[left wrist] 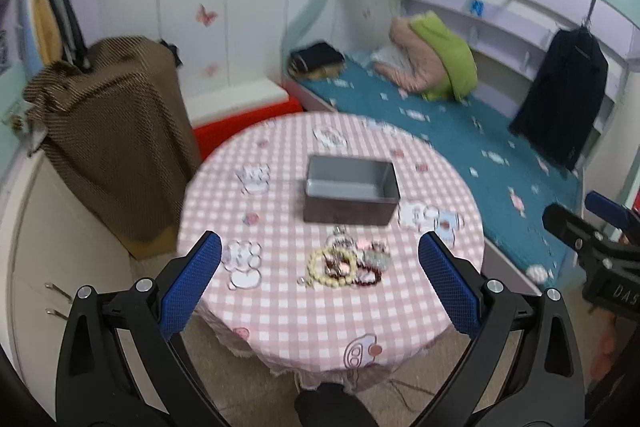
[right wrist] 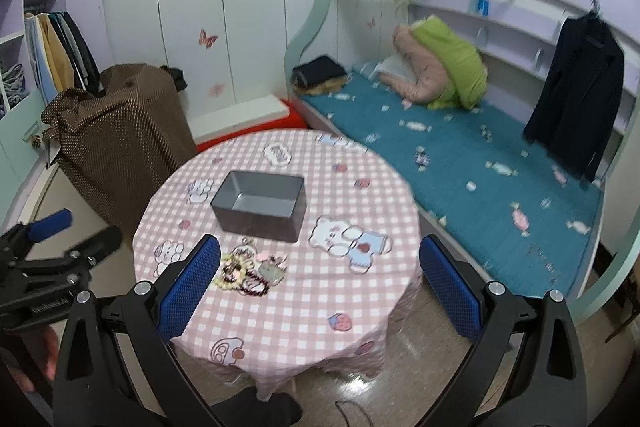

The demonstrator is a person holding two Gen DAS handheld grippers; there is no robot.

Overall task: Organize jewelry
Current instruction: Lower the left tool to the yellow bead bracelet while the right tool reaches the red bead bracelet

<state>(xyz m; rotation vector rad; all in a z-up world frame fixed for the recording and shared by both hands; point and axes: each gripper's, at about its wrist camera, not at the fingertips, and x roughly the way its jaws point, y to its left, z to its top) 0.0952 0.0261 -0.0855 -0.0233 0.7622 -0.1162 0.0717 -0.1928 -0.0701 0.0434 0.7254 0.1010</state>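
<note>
A pile of jewelry (left wrist: 346, 263) (right wrist: 250, 269), with a cream bead bracelet, dark red beads and small charms, lies on the round table (left wrist: 304, 311) (right wrist: 304, 307) with its pink checked cloth. Just behind the pile stands an open grey metal box (left wrist: 351, 189) (right wrist: 260, 205) with nothing visible inside. My left gripper (left wrist: 320, 281) hangs open above the table's near side, with the pile between its blue pads in the left wrist view. My right gripper (right wrist: 320, 281) is open too, held high, the pile near its left pad. Each gripper shows at the other view's edge.
A bunk bed with a teal cover (right wrist: 480, 163), pillows (right wrist: 444, 71) and a hanging dark jacket (right wrist: 576, 91) fills the right. A brown covered suitcase (right wrist: 120, 143) stands left of the table; a red and white box (right wrist: 240, 119) sits behind it. White cabinets line the left.
</note>
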